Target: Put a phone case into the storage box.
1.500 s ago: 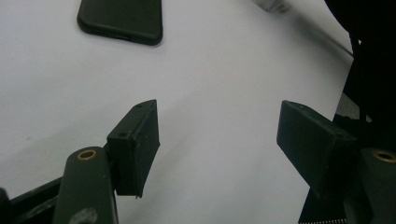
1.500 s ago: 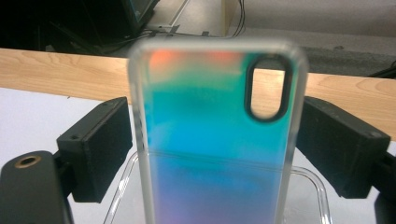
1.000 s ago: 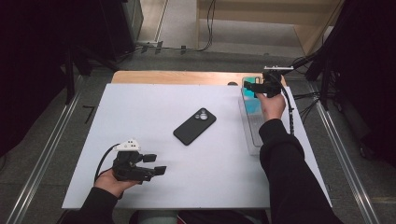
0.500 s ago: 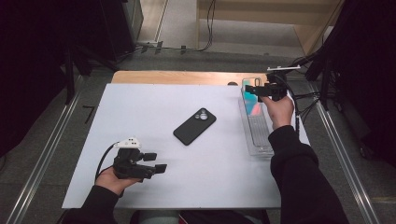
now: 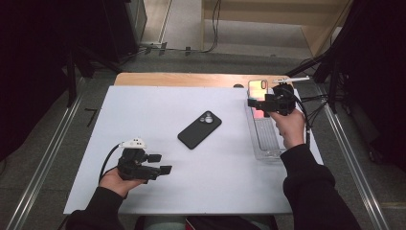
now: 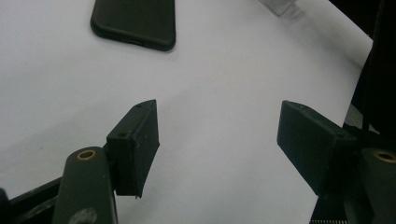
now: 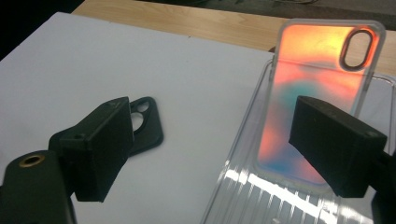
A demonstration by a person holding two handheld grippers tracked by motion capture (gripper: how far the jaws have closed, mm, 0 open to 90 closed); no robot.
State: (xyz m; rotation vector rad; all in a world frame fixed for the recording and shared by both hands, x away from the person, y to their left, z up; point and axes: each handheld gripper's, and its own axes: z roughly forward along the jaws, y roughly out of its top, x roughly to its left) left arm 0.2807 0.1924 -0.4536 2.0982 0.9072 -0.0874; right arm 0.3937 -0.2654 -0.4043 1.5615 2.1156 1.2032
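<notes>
A black phone case (image 5: 198, 129) lies camera side up in the middle of the white mat (image 5: 143, 110); it also appears in the left gripper view (image 6: 135, 21) and the right gripper view (image 7: 147, 123). An orange-and-teal translucent phone case (image 5: 257, 88) (image 7: 303, 93) rests in the far end of a clear ribbed tray (image 5: 265, 139) (image 7: 243, 186) at the right. My right gripper (image 5: 256, 105) (image 7: 210, 140) hovers over the tray, open; its jaws have just been closing a little with nothing between them. My left gripper (image 5: 160, 163) (image 6: 217, 135) sits open near the front left, holding nothing.
A strip of bare wooden tabletop (image 5: 191, 79) runs behind the mat. Metal rails (image 5: 43, 163) flank the table on both sides. Cables (image 5: 316, 103) trail off to the right of the tray. A corner of the tray (image 6: 280, 5) shows in the left gripper view.
My right hand has drawn back from the far end of the tray toward the near side and risen a little. The left hand and both phone cases have stayed put.
</notes>
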